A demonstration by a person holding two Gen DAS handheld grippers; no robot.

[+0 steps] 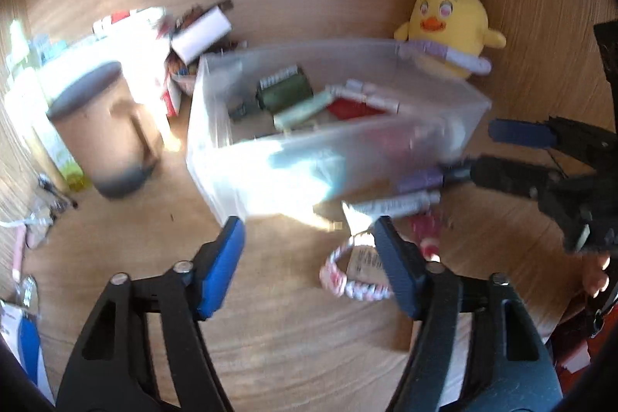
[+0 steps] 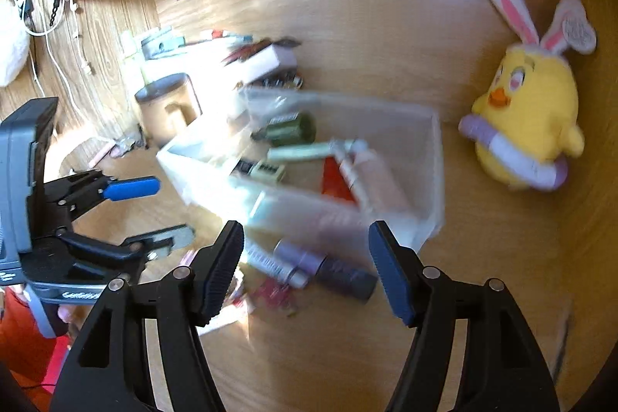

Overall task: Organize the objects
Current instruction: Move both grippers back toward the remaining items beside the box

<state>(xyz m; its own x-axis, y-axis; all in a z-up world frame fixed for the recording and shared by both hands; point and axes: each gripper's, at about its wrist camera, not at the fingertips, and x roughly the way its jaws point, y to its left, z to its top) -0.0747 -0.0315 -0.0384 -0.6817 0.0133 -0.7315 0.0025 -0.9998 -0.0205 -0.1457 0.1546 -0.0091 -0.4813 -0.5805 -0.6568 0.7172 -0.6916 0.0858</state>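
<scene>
Here both tongs, left [image 1: 309,238] and right [image 2: 307,242], gape empty; purple tube [image 2: 328,267] lies flat, crosswise.

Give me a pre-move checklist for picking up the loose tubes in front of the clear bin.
1. Left gripper empty, jaws apart: ok.
2. Right gripper empty, jaws apart: ok.
3. Clear bin open on top, with room among the items inside: ok.
4. Purple tube and white tube lie on the desk outside the bin, side by side near the right gripper: ok; whether they touch, cannot tell.
5. Beaded bracelet lies on the desk beside the left gripper, in the way of a low sweep: not ok.
6. Sharp view for aiming: not ok, both views are blurred.
</scene>
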